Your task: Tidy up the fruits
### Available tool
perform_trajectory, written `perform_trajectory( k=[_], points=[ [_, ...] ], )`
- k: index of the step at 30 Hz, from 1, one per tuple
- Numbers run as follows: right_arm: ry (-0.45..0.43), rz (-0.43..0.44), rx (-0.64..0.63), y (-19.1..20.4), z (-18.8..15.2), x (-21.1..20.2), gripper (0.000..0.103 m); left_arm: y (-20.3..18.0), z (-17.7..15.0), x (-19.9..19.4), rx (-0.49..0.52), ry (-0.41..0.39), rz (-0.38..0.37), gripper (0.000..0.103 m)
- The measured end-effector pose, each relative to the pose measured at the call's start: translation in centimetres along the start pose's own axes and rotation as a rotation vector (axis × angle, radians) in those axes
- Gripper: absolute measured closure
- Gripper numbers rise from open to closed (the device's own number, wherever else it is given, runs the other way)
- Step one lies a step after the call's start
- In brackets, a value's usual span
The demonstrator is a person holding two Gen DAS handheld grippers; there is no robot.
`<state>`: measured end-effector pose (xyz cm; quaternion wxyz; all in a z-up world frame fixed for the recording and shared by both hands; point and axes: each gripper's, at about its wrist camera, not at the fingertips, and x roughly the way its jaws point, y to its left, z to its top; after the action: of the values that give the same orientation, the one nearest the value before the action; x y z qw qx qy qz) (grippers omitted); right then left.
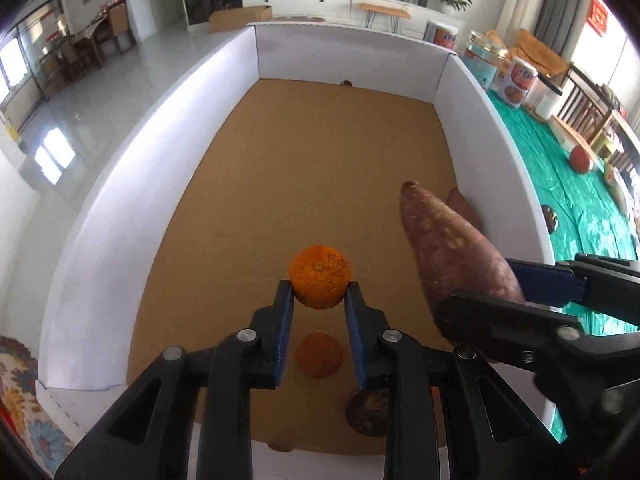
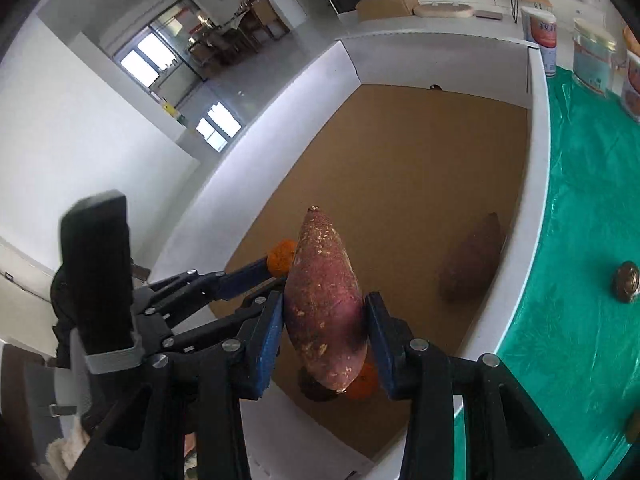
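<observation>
My left gripper is shut on a small orange and holds it above the brown floor of a white-walled box. My right gripper is shut on a large sweet potato, held over the box's near end; it also shows in the left wrist view. On the box floor lie a second orange, a dark round fruit and a second sweet potato against the right wall.
A green cloth covers the table right of the box. On it lie a dark round fruit, a red fruit and several jars and cans at the back.
</observation>
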<state>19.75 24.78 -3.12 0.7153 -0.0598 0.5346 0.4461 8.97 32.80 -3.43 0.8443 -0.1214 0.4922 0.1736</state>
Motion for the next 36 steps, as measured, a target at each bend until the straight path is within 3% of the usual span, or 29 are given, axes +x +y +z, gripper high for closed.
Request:
perform_trajectory(
  k=[1, 3, 5, 9, 11, 13, 14, 17, 21, 25, 28, 31, 36],
  points=[
    [0.0, -0.013, -0.006, 0.1, 0.0, 0.3, 0.062, 0.0, 0.1, 0.0, 0.002, 0.003, -0.002, 0.074],
    [-0.007, -0.011, 0.001, 0.0, 0.3, 0.3, 0.061, 0.1, 0.3, -0.3, -0.005, 0.0, -0.003, 0.059],
    [-0.025, 0.006, 0.005, 0.4, 0.3, -0.8, 0.061, 0.2, 0.6, -1.2, -0.021, -0.014, 0.006, 0.038],
    [-0.117, 0.004, -0.029, 1.9, -0.1, -6.1, 0.061, -0.2, 1.1, -5.3, -0.032, -0.107, -0.025, 0.025],
    [-0.185, 0.007, -0.038, 1.9, -0.8, -9.9, 0.058, -0.9, 1.1, -7.9, -0.024, -0.175, -0.042, 0.013],
    [-0.26, -0.029, -0.045, 1.4, -2.4, -13.6, 0.05, -2.2, 0.7, -10.5, -0.009, -0.246, -0.062, 0.01],
    [-0.297, -0.061, -0.05, 1.0, -3.0, -14.6, 0.041, -3.0, 0.4, -11.5, 0.002, -0.273, -0.079, 0.008],
    [-0.397, -0.219, -0.043, -1.7, -7.8, -18.4, 0.02, -6.6, -1.3, -13.3, 0.061, -0.309, -0.159, 0.007],
    [-0.404, -0.43, 0.092, -8.0, -17.0, -20.8, 0.019, -13.3, -4.4, -12.7, 0.18, -0.277, -0.288, 0.006],
    [-0.383, -0.612, 0.267, -14.8, -26.4, -22.3, 0.019, -21.0, -7.8, -8.8, 0.3, -0.18, -0.353, 0.006],
    [-0.415, -0.672, 0.395, -18.5, -31.5, -23.5, 0.019, -25.8, -9.9, -5.3, 0.388, -0.147, -0.312, 0.007],
    [-0.464, -0.706, 0.461, -20.3, -34.7, -24.7, 0.019, -28.3, -10.8, -2.1, 0.436, -0.143, -0.251, 0.007],
    [-0.446, -0.723, 0.5, -23.4, -35.2, -23.5, 0.019, -28.6, -10.6, 1.1, 0.473, -0.164, -0.187, 0.007]
  ],
)
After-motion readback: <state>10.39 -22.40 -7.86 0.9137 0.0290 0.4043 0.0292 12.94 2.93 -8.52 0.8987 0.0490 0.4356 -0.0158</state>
